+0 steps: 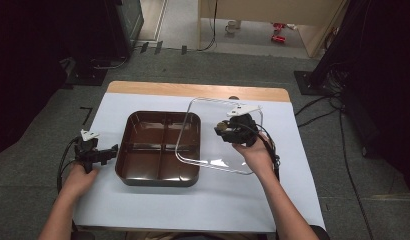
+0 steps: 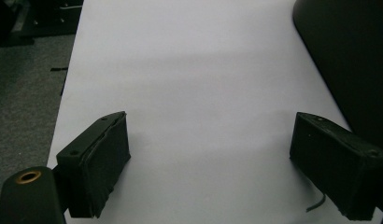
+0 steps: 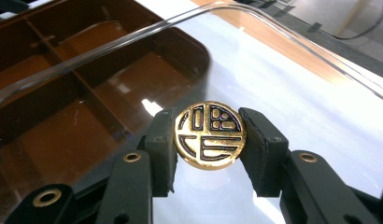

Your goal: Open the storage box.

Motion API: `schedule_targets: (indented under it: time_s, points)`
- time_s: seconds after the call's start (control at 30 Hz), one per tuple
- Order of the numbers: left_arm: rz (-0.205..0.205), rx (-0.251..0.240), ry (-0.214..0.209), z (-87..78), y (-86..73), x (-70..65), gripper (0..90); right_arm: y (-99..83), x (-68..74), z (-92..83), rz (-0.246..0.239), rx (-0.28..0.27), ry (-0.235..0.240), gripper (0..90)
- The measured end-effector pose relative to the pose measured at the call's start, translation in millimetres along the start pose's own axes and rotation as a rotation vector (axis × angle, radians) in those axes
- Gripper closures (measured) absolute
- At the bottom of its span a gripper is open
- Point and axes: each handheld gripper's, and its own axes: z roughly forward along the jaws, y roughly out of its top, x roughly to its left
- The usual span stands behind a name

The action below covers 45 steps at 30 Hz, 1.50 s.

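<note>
Over the right half of the brown tray (image 1: pixel 143 172), the right gripper (image 3: pixel 209 136) has the clear lid (image 1: pixel 245 150) by its round gold knob (image 3: pixel 210 135), jaws clamped on either side of that knob, and the lid hangs tilted, its left edge overlapping the tray's right-hand compartments while its right part sits above the white table cover (image 1: pixel 203 200). To finish this well, my read is the lid needs levelling first, then squaring so its rounded corners match the tray's rounded corners, then a slow lowering so the rim seats all round instead of catching on one wall. The knob is a small, slick disc, so a twist could let it slip; keep the pinch steady.

Across on the left, the left gripper (image 1: pixel 95 152) sits just beside the tray's outer wall, jaws standing wide apart with nothing between them but cover; it looks well placed to brace the tray if it skids.

Materials now: the tray is glossy dark brown plastic, split by raised dividers into compartments, all bare. The lid is transparent, thin-rimmed, catching glare. The knob carries a raised black-lined emblem. Black padded faces line the fingers (image 3: pixel 162 142).
</note>
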Motion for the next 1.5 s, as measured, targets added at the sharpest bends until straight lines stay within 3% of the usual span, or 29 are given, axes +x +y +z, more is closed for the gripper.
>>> schedule_targets:
  time_s: [0.5,0.77,1.07,1.23,1.5]
  points:
    - [0.002,0.001,0.000,-0.1,0.0,0.1,11.9,-41.3,-48.7,-9.7,0.097,0.003,-0.075,58.6]
    - [0.001,0.002,0.000,-0.1,0.1,0.1,11.9,-53.5,-72.3,-9.1,0.159,0.008,-0.104,58.6]
    - [0.002,0.002,0.000,-0.1,0.0,0.1,11.9,-71.8,-98.2,6.9,0.190,0.031,-0.162,58.6]
    - [0.001,0.002,0.000,-0.1,0.1,0.1,11.9,-80.6,-111.4,18.3,0.239,0.035,-0.184,58.6]
    - [0.001,0.002,0.000,0.0,0.0,0.1,11.9,-92.3,-124.5,30.6,0.281,0.065,-0.212,58.5]
